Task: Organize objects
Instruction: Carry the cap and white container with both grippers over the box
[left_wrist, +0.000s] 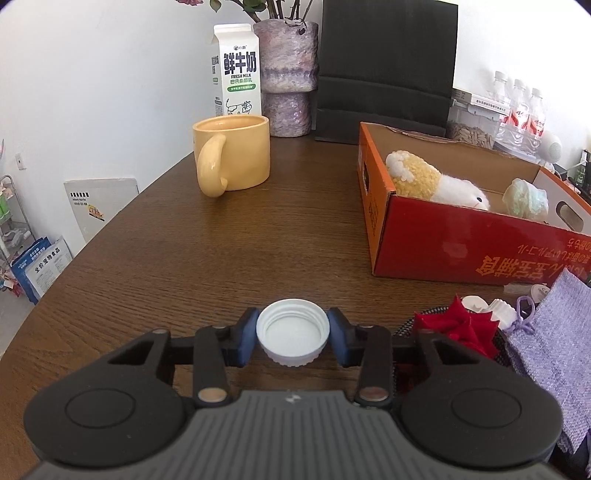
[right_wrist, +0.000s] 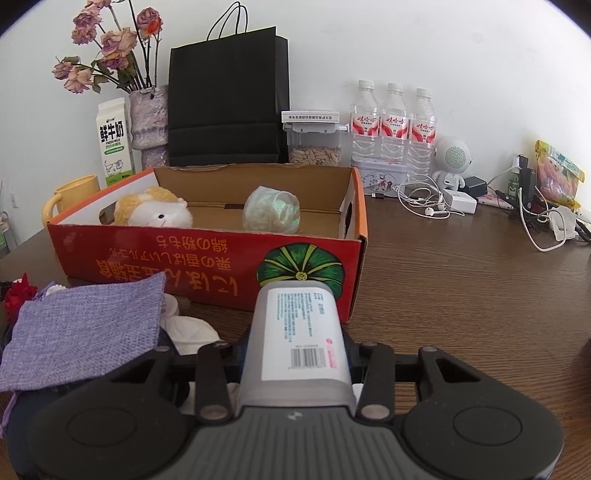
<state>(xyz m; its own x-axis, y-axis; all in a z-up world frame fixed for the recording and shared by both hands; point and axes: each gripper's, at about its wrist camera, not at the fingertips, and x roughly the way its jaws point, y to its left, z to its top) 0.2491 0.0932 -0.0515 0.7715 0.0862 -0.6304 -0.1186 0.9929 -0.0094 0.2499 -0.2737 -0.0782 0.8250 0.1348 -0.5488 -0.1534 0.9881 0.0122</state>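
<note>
White ribbed cap (left_wrist: 293, 331), open side up, pinched w/ blue pads; grey labelled bottle (right_wrist: 295, 336) held lengthwise.

The milk carton (left_wrist: 237, 70) carries large dark characters "鲜牛奶" with "FRESH MILK" in smaller letters beneath, above a small cow drawing. The red cardboard box (right_wrist: 207, 266) shows upside-down yellow Japanese print on its side, too distorted to read with confidence, beside a green pumpkin picture. The grey bottle (right_wrist: 295, 339) has a white label with a barcode and tiny illegible print, and the three water bottles (right_wrist: 393, 122) bear red labels with unreadable script.
</note>
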